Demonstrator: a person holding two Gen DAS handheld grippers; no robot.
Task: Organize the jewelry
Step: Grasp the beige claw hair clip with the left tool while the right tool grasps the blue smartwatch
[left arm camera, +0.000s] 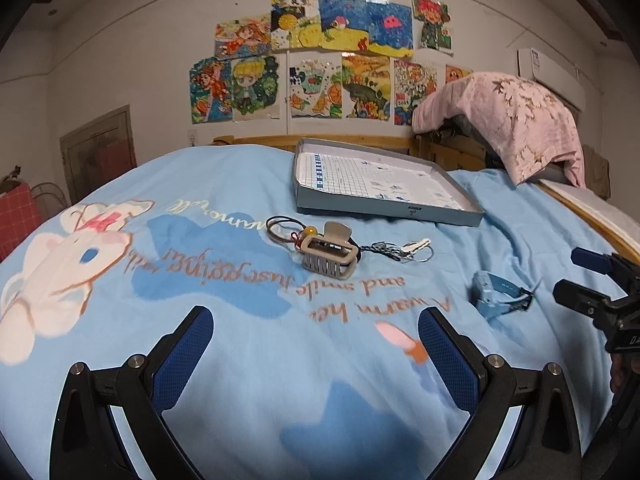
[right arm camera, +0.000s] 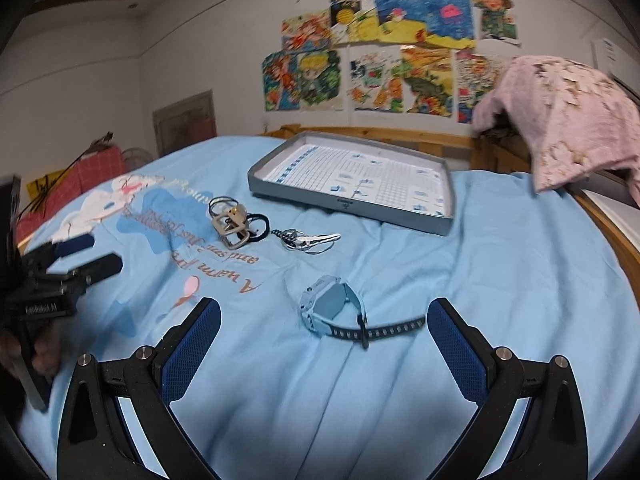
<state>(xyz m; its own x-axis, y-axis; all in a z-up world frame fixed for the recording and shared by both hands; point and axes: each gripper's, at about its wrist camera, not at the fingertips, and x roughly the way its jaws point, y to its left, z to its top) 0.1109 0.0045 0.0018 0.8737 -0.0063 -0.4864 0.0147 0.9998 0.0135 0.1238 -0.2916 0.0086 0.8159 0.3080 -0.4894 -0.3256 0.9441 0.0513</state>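
A light-blue plastic wristwatch with a dark perforated strap lies on its side on the pale-blue printed bedspread, just ahead of the right gripper — its strap end stretches toward the right-hand finger without touching it. The right gripper's blue-padded fingers are spread wide and hold nothing. The left gripper is likewise spread and empty, hovering over bare bedspread; the watch sits ahead and to its right.

Farther up the bed lies a small cluster: a beige plastic claw hair clip, touching dark elastic hair ties and a small amber bead. Just to the right of these lies a set of silver keys on a ring with a braided cord. Beyond them, nearer the wooden headboard, rests a shallow grey cardboard box lid lined with gridded paper — nothing lies in it. A pink floral cloth is draped over something at the bed's right side, and colourful drawings cover the wall.
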